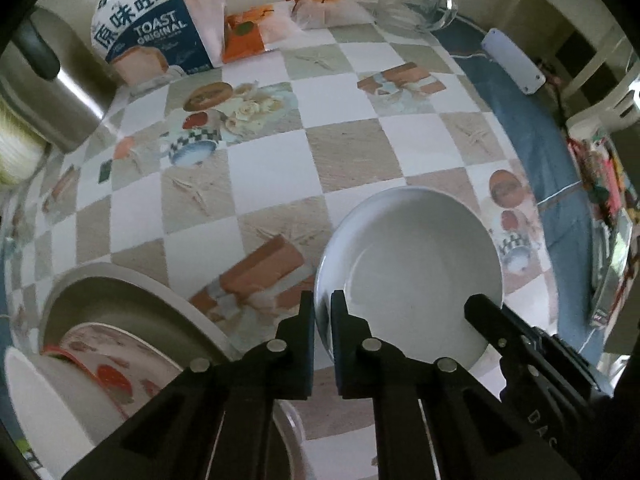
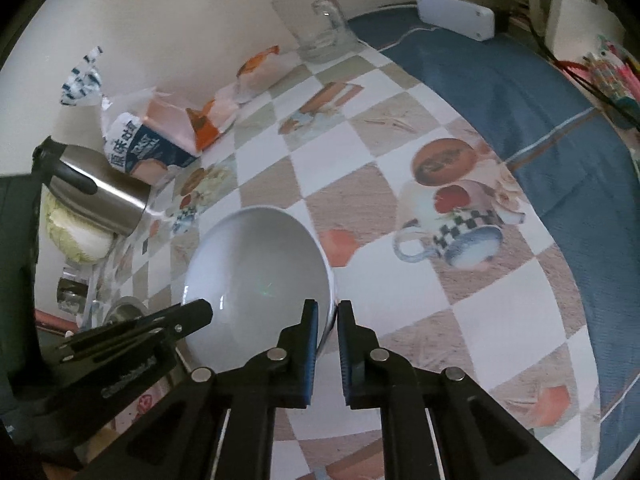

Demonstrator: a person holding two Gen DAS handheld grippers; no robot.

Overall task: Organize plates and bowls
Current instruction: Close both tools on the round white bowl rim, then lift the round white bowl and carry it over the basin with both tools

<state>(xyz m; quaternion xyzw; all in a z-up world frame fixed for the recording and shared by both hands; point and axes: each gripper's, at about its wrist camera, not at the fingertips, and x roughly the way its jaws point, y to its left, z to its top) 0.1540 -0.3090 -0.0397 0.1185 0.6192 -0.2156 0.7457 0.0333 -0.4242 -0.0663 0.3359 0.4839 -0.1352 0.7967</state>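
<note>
A white plate (image 1: 412, 264) is held tilted above the checkered tablecloth. My left gripper (image 1: 322, 316) is shut on its left rim. My right gripper (image 2: 328, 322) is shut on the plate's right rim (image 2: 256, 272); its fingers (image 1: 486, 316) also show in the left wrist view at the plate's right edge. At lower left in the left wrist view a grey plate (image 1: 132, 304) carries a patterned bowl (image 1: 108, 364) and a white bowl (image 1: 48, 400).
A toast bread bag (image 1: 152, 36), orange snack packets (image 1: 248, 32), a glass mug (image 2: 320, 28) and a white power strip (image 2: 456, 16) lie at the back. A steel kettle (image 2: 100, 196) and a cabbage (image 2: 76, 232) stand at the left.
</note>
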